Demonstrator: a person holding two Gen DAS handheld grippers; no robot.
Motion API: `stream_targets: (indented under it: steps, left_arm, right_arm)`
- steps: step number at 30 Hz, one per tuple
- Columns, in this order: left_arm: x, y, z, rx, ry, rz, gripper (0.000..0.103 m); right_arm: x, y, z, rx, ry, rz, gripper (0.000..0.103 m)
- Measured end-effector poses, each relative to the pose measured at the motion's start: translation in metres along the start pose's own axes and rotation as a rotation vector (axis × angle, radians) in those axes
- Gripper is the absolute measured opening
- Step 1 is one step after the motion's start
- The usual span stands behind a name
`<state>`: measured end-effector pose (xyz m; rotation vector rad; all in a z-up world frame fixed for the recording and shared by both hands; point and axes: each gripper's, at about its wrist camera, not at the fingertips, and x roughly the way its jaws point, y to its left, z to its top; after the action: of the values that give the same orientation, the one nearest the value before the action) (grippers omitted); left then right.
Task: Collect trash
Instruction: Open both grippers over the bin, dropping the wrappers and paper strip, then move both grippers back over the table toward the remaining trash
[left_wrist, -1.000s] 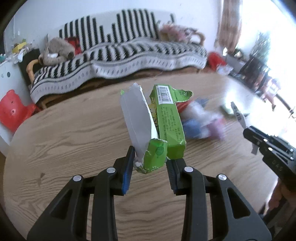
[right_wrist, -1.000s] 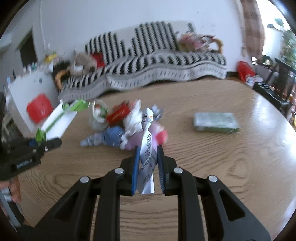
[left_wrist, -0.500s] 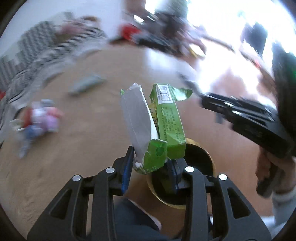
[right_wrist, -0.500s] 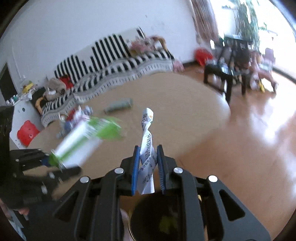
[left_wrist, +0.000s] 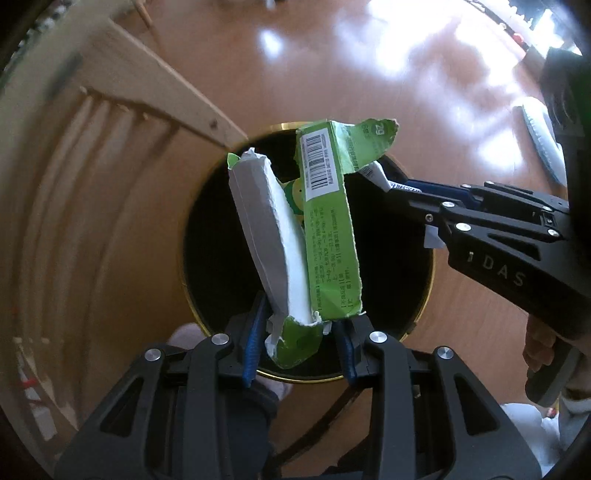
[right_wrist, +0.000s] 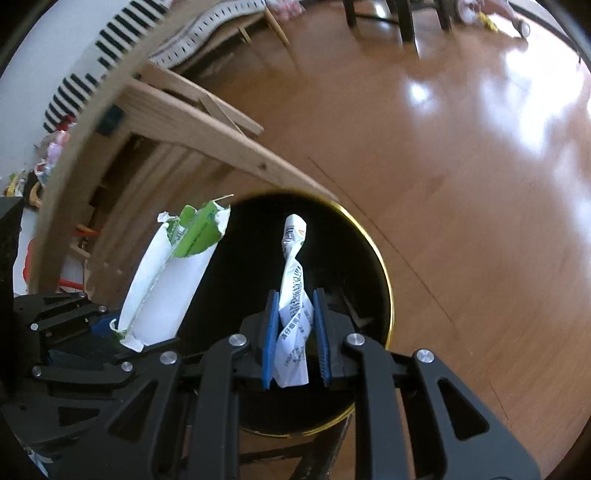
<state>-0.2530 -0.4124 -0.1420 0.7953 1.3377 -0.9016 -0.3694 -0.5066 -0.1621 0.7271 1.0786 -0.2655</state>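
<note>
My left gripper (left_wrist: 299, 341) is shut on a torn green and white carton (left_wrist: 325, 236) and holds it over the mouth of a black bin with a gold rim (left_wrist: 424, 295). My right gripper (right_wrist: 294, 334) is shut on a twisted white printed wrapper (right_wrist: 293, 280) and holds it over the same bin (right_wrist: 384, 266). The right gripper (left_wrist: 399, 186) reaches in from the right in the left wrist view. The carton (right_wrist: 166, 280) and the left gripper (right_wrist: 107, 328) show at the left in the right wrist view.
The bin stands on a glossy wooden floor (right_wrist: 480, 166). The wooden table's underside and frame (left_wrist: 147, 85) rise at the left of the bin. Dark chair legs (right_wrist: 402, 18) stand farther off. A foot in a sock (left_wrist: 188, 332) is by the bin.
Both grippers swung away from the tabletop and down to the bin on the floor, each still holding its piece of trash. The trash pile on the table has left both views.
</note>
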Motion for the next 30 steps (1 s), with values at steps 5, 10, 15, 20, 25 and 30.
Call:
stream_targets:
  steps: [5,10,15,20,25,30]
  left_arm:
    - [0.025,0.003,-0.001,0.01,0.054,-0.009,0.034]
    - [0.021,0.013,0.004,-0.01,0.026,-0.019,0.059]
    - [-0.02,0.007,0.007,-0.039,-0.114,-0.019,0.091]
    - [-0.091,0.014,-0.001,-0.048,-0.255,-0.046,0.093]
    - [-0.176,0.066,-0.016,-0.129,-0.449,0.094,0.097]
    - [-0.212,0.162,-0.051,-0.327,-0.515,0.28,0.097]
  right_arm:
    - [0.017,-0.001,-0.003,0.012,0.037,-0.007,0.019]
    - [0.001,-0.019,-0.001,0.144,0.052,0.097,0.045]
    - [-0.067,-0.02,0.015,0.097,-0.136,0.055,0.094]
    - [-0.131,-0.009,0.023,0.034,-0.399,-0.033,0.096]
    - [-0.136,0.043,0.039,-0.107,-0.398,0.003,0.096]
    - [-0.115,0.133,0.074,-0.312,-0.368,0.044,0.096]
